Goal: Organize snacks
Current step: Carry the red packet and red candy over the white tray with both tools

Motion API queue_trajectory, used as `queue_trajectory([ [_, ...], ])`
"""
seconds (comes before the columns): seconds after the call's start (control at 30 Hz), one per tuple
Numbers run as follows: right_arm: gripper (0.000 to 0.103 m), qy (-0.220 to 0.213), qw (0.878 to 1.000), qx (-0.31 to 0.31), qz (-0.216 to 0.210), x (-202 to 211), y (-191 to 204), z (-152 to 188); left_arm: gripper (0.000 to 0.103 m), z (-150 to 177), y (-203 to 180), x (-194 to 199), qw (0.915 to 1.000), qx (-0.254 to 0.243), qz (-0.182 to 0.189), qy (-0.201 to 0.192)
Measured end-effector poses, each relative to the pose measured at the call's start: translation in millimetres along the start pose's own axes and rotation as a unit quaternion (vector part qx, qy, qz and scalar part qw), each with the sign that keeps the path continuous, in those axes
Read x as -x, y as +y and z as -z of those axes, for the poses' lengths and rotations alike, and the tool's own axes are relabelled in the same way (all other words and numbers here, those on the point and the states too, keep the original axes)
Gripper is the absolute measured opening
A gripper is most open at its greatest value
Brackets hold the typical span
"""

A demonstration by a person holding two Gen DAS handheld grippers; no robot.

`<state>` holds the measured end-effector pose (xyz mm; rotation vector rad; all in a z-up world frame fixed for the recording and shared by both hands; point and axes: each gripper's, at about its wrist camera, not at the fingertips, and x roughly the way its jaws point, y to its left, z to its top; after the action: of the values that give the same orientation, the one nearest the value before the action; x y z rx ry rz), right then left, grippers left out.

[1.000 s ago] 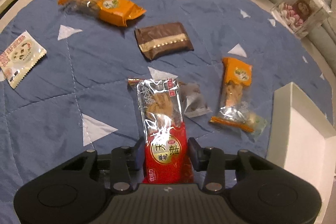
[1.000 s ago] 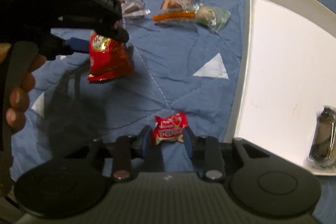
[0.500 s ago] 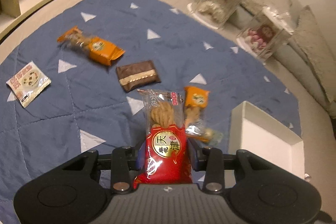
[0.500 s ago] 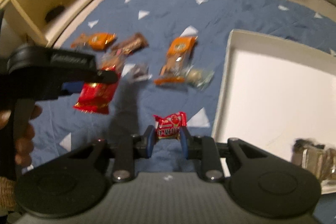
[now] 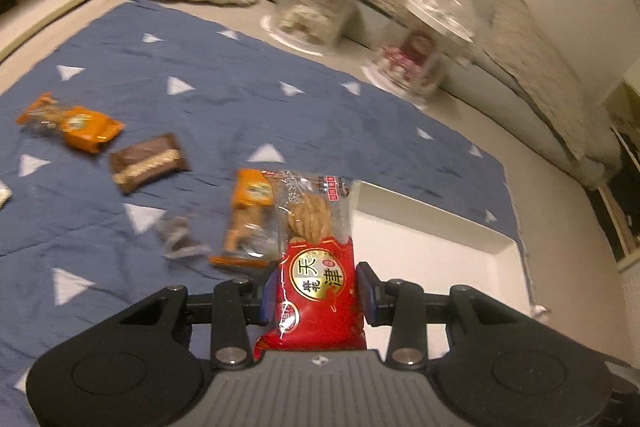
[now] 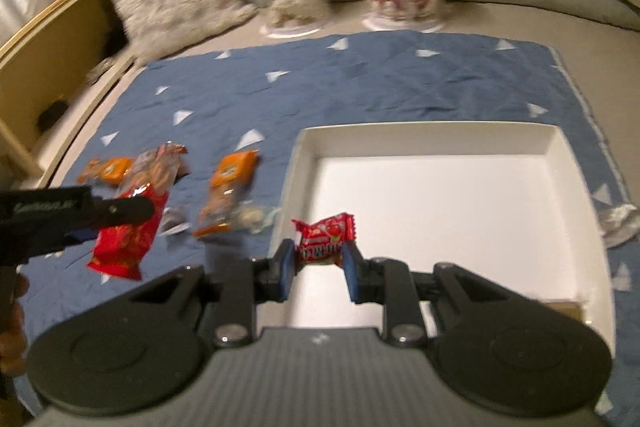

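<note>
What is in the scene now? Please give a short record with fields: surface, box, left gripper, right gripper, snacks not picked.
surface: blue quilt with white triangles
box: white box, open, no snack visible inside
left gripper: shut on red packet, lifted
right gripper: shut on red candy, over the box
snacks not picked: two orange packets, brown bar, small grey wrapper
</note>
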<state>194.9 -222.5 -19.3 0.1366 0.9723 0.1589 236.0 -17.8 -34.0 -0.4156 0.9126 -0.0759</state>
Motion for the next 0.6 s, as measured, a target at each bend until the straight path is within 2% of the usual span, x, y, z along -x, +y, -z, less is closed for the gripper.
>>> queue_trajectory([
  [0.37, 0.030, 0.008, 0.998, -0.038, 0.044, 9, -67, 5, 0.042, 21, -58, -50, 0.9972, -0.015, 0.043, 0.060],
  [0.6, 0.030, 0.018, 0.994, -0.070, 0.079, 1, -112, 2, 0.042, 46, -86, -82, 0.9928, -0.023, 0.046, 0.108],
])
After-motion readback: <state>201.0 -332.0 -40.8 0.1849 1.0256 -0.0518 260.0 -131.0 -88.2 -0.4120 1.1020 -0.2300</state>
